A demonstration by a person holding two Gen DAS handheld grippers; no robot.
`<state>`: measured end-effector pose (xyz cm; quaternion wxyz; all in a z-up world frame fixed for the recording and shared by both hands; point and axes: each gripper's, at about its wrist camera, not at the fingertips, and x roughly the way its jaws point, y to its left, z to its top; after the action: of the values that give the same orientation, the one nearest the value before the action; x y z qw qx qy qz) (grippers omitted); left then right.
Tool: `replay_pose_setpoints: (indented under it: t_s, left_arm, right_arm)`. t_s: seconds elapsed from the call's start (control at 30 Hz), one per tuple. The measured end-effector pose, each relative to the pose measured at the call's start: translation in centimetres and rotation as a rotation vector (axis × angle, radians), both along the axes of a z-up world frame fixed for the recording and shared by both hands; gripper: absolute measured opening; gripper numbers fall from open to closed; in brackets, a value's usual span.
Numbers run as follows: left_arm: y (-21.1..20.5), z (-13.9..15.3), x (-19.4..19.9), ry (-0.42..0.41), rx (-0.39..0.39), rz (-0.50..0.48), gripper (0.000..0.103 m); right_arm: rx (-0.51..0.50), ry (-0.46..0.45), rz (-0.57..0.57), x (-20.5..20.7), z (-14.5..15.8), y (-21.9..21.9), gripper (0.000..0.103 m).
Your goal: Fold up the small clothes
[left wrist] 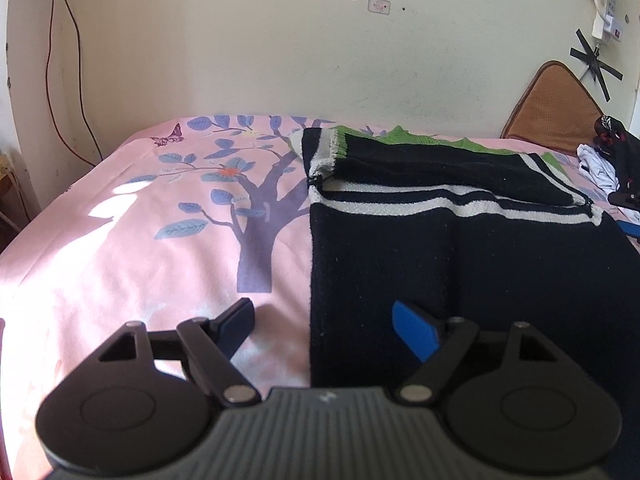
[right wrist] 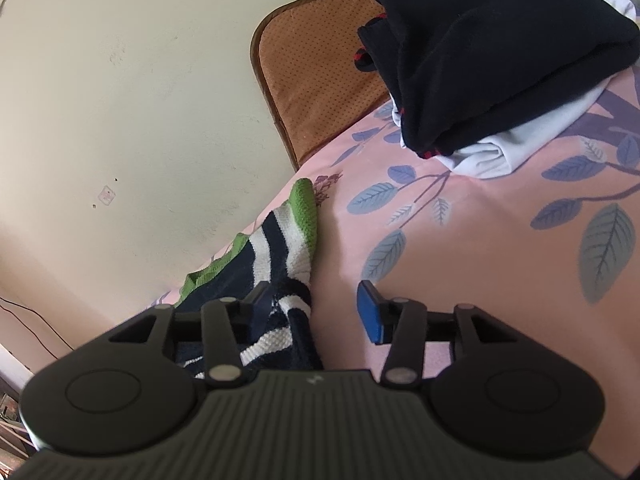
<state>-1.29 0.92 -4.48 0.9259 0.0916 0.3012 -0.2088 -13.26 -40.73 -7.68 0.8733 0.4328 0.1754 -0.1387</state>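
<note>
A small dark navy knit sweater (left wrist: 460,264) with white stripes and green trim lies partly folded on the pink bedsheet (left wrist: 120,248), a sleeve laid across its upper part. My left gripper (left wrist: 324,324) is open, straddling the sweater's left edge near its bottom. In the right wrist view the sweater's striped, green-edged part (right wrist: 288,240) lies at the left. My right gripper (right wrist: 316,308) is open over the sweater's right edge, its left finger above the knit, its blue-padded finger (right wrist: 370,312) above the sheet.
A stack of folded clothes, dark on white (right wrist: 500,52), sits at the bed's far right, also in the left wrist view (left wrist: 608,156). A brown cushion (right wrist: 316,76) leans on the cream wall. Cables hang at the left wall (left wrist: 60,60).
</note>
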Motion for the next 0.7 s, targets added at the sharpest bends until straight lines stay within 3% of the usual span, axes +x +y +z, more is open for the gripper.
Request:
replay_pose_setpoints:
  t_s: [0.13, 0.7]
  left_arm:
    - [0.06, -0.02, 0.03, 0.007, -0.002, 0.005, 0.085]
    - [0.07, -0.23, 0.17, 0.022, 0.006, 0.006, 0.094]
  right_arm:
    - [-0.009, -0.009, 0.003, -0.08, 0.17, 0.14, 0.058]
    - [0.021, -0.048, -0.004, -0.49, 0.02, 0.05, 0.060]
